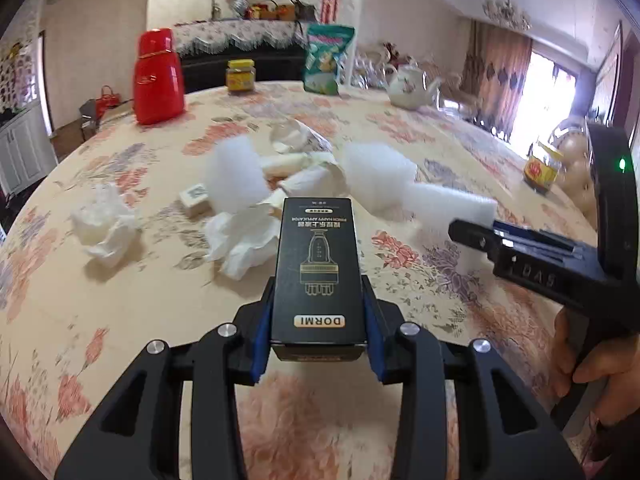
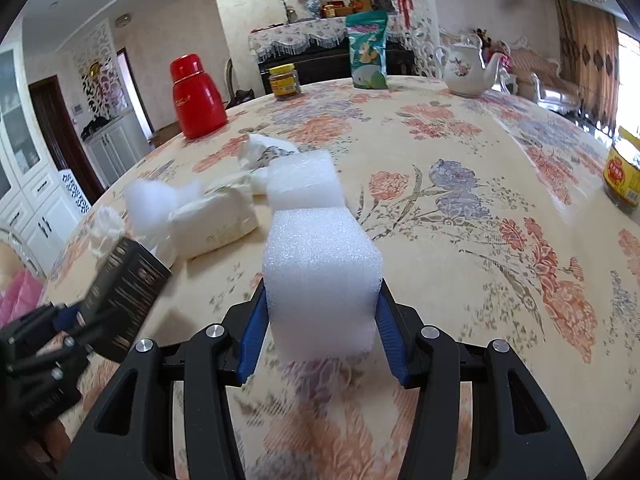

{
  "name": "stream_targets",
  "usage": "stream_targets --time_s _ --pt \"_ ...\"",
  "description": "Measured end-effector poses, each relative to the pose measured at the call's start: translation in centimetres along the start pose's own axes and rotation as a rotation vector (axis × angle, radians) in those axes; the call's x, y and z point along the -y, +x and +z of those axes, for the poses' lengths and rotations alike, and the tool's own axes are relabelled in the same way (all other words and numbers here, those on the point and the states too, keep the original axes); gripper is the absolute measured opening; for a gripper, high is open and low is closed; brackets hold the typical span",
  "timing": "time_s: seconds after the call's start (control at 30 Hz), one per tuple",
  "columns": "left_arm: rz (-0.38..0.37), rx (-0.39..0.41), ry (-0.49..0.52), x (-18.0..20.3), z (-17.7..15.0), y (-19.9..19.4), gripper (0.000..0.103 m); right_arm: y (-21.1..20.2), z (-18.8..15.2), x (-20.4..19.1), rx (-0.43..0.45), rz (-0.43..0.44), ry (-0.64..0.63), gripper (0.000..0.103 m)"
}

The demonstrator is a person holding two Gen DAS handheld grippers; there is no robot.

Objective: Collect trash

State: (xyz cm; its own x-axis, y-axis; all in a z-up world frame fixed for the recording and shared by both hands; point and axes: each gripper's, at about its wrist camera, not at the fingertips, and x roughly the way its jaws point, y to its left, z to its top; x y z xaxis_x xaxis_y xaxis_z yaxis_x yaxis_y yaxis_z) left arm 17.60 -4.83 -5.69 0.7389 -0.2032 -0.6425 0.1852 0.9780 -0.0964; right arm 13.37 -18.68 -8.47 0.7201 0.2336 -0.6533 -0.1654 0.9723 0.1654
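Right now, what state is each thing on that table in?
Left tool: shut on black box.
Right tool: shut on foam block.
Red flask: upright, capped.
Jar: upright, lidded.
Teapot: upright, lidded.
Tissues: crumpled, lying loose.

Foam piece (image 1: 236, 176) motion-blurred in left wrist view, edges smeared; small carton (image 1: 195, 197) beside it too small to read. Black box (image 2: 120, 292) blurred in right wrist view, print illegible, lower end hidden behind left gripper (image 2: 60, 320). Yellow-label jar (image 2: 624, 176) cut off by right edge there.
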Motion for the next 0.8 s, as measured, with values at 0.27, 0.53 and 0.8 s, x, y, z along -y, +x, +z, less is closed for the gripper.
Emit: stream_targets --time_s 0.27,0.53,0.8 --pt "0.021 0.108 -0.062 -1.4 -2.3 -5.5 0.038 -4.4 -3.0 -3.1 0.024 0.050 -0.105 0.049" --pt "0.064 0.182 -0.022 -1.1 -5.0 -10.2 0.038 -9.5 -4.8 -6.4 0.127 0.087 -0.169 0.049" --pt "0.108 0.258 -0.027 -2.2 -7.0 -14.5 0.038 -12.5 -6.3 -9.8 0.198 0.155 -0.218 0.049"
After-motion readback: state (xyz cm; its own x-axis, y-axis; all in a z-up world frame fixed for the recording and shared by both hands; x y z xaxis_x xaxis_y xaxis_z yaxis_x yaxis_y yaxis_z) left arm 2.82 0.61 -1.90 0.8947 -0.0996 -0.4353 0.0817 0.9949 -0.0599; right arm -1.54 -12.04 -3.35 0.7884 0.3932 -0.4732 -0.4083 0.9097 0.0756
